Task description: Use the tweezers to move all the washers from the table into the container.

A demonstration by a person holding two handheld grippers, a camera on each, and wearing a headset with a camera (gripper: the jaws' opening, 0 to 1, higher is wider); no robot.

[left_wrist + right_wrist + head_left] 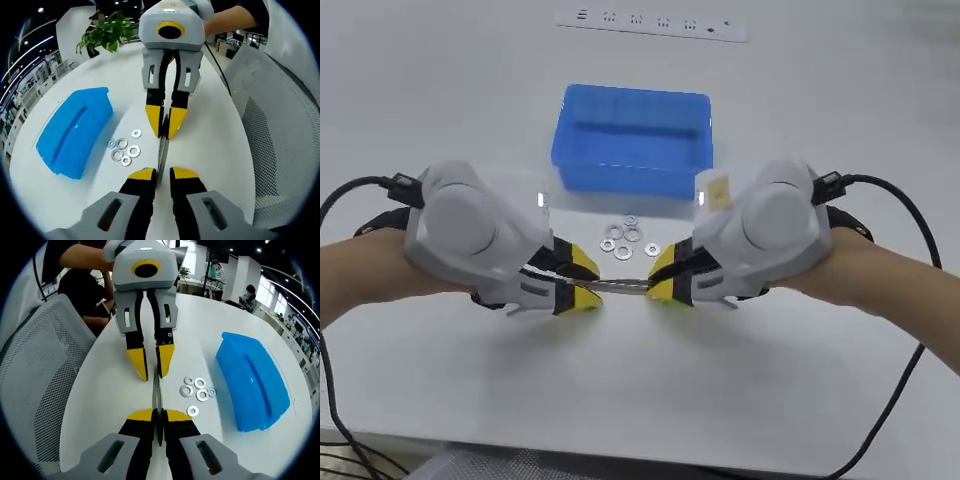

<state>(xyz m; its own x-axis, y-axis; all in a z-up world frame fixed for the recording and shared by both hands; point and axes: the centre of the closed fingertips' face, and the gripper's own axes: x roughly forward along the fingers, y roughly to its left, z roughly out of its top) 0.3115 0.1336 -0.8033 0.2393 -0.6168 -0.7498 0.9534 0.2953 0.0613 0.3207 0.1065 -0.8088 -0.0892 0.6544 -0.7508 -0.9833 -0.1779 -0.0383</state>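
Thin metal tweezers (pixel 620 287) lie level between my two grippers, which face each other just above the white table. My left gripper (pixel 582 283) is shut on one end, its jaws a little wider apart around the tweezers (pixel 161 157). My right gripper (pixel 665 277) is shut tightly on the other end (pixel 158 405). Several silver washers (pixel 625 236) lie in a loose cluster just beyond the tweezers, also seen as washers (pixel 125 150) and washers (pixel 196 388). Behind them stands the blue container (pixel 630 175), nothing visible inside it.
A white power strip (pixel 655 22) lies at the table's far edge. Black cables (pixel 910 340) trail from both grippers over the front edge. A grey mesh chair (pixel 280 125) stands beside the table, and a potted plant (pixel 107 32) sits at its far end.
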